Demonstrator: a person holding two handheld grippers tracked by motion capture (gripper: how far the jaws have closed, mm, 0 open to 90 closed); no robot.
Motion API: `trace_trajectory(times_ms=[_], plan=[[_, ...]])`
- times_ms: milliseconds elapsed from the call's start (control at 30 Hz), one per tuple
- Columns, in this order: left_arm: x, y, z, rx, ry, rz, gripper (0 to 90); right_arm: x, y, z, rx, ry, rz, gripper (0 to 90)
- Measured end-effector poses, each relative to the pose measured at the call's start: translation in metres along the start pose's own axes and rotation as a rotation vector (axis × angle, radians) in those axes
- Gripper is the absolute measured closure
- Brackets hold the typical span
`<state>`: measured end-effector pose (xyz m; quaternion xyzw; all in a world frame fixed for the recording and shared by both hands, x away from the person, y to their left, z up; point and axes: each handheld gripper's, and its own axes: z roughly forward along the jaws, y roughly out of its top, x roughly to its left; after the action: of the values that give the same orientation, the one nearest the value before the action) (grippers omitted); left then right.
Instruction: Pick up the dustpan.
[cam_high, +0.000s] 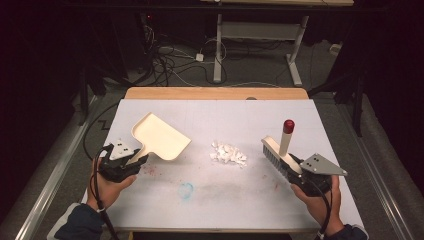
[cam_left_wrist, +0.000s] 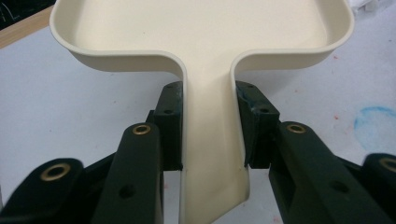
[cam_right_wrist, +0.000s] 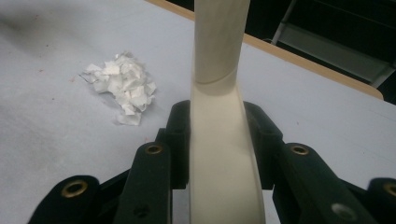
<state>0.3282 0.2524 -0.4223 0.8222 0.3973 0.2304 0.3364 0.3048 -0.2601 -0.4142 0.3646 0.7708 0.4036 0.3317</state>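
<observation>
A cream dustpan (cam_high: 159, 136) lies over the left part of the white table, its handle clamped in my left gripper (cam_high: 134, 161); the left gripper view shows the dustpan (cam_left_wrist: 205, 32) with both pads pressing the handle sides, left gripper (cam_left_wrist: 210, 130). A cream hand brush (cam_high: 281, 152) with dark bristles and a red-capped handle is at the right, my right gripper (cam_high: 299, 169) shut on its body. The brush (cam_right_wrist: 219, 121) rises between the jaws of the right gripper (cam_right_wrist: 219, 144). A small heap of white paper scraps (cam_high: 228, 153) lies between the two tools; in the right gripper view the scraps (cam_right_wrist: 121, 86) sit left of the brush.
The white tabletop (cam_high: 220, 195) bears a faint blue ring stain (cam_high: 186, 190) and reddish specks. A wooden edge (cam_high: 215, 93) runs along the far side. Beyond it are desk legs and cables on the floor.
</observation>
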Motion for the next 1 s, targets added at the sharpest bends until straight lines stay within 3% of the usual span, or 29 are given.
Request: trace_trajectory(times_ms=[533,1000], plan=[[-0.012,-0.002,-0.002,0.027,-0.056,0.046,64.1,0.000,0.001,-0.001,-0.004,-0.001,0.009,68.1],[-0.027,-0.004,0.008,0.090,-0.142,0.097,64.1,-0.001,0.001,-0.001,-0.009,-0.002,0.007,68.1]])
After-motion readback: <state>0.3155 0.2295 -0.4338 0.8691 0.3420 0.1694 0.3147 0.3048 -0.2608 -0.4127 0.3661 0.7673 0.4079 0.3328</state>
